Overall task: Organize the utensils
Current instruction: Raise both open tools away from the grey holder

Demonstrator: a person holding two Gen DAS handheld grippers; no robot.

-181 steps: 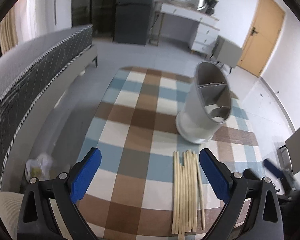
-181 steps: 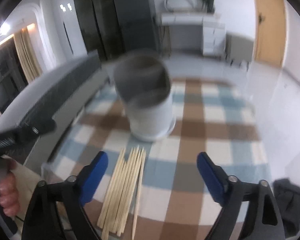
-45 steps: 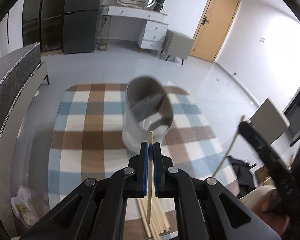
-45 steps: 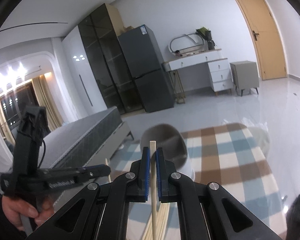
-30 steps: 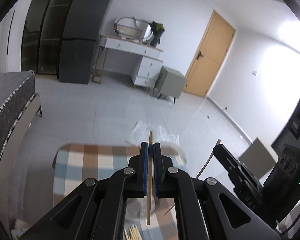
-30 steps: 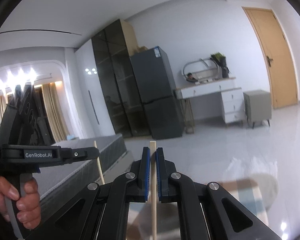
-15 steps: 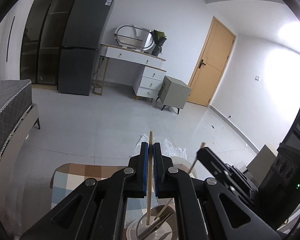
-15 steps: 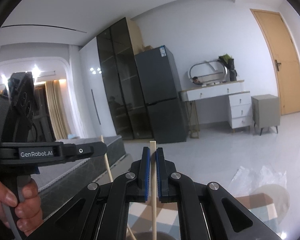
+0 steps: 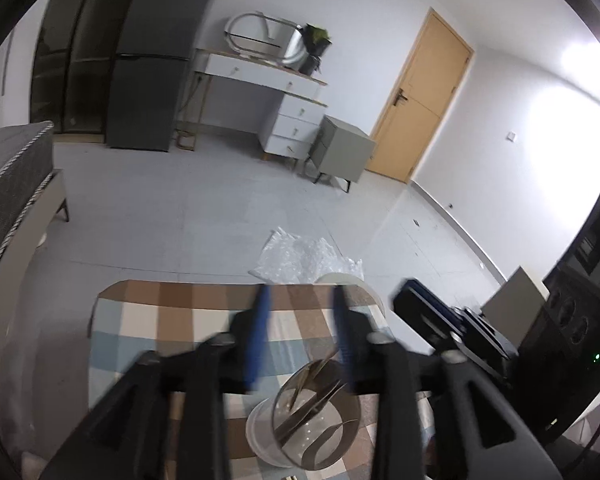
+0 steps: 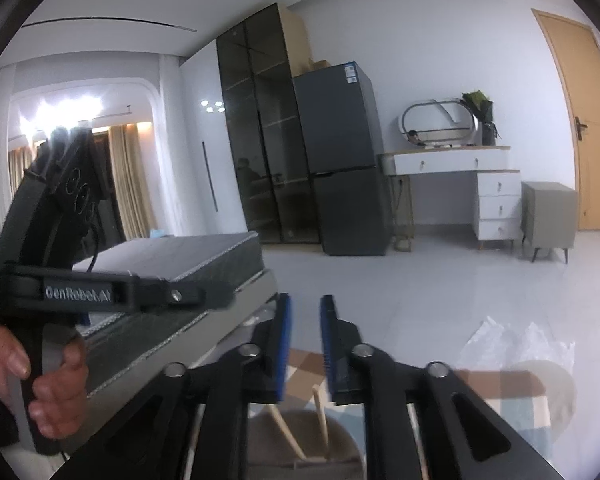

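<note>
Both sticks gone from my jaws. My left hand-held gripper (image 9: 300, 332) has just been opening: blue pads stand apart, blurred, with nothing between them. My right hand-held gripper (image 10: 304, 344) has just been opening too, pads a narrower gap apart, also empty

Where the things are: the grey utensil holder (image 9: 314, 420) stands on the checked worktop (image 9: 140, 320), directly below and just ahead of my left jaws. In the left wrist view a few chopsticks (image 9: 316, 368) lean inside it, tips up against its dividers. In the right wrist view two pale sticks poke up out of the holder's rim at the bottom of the frame, just under my right jaws; I judge these the pair just let go

Progress, as a judgement: this drop is done. How many utensils are left lying on the worktop I cannot tell; none show in either view

Pose: left one angled down over the holder's mouth. Right one closer to level, looking across the room toward the fridge (image 10: 340, 160), with my left hand (image 10: 32, 380) on its grip seen at the frame's left edge. Both grippers close together over the holder
</note>
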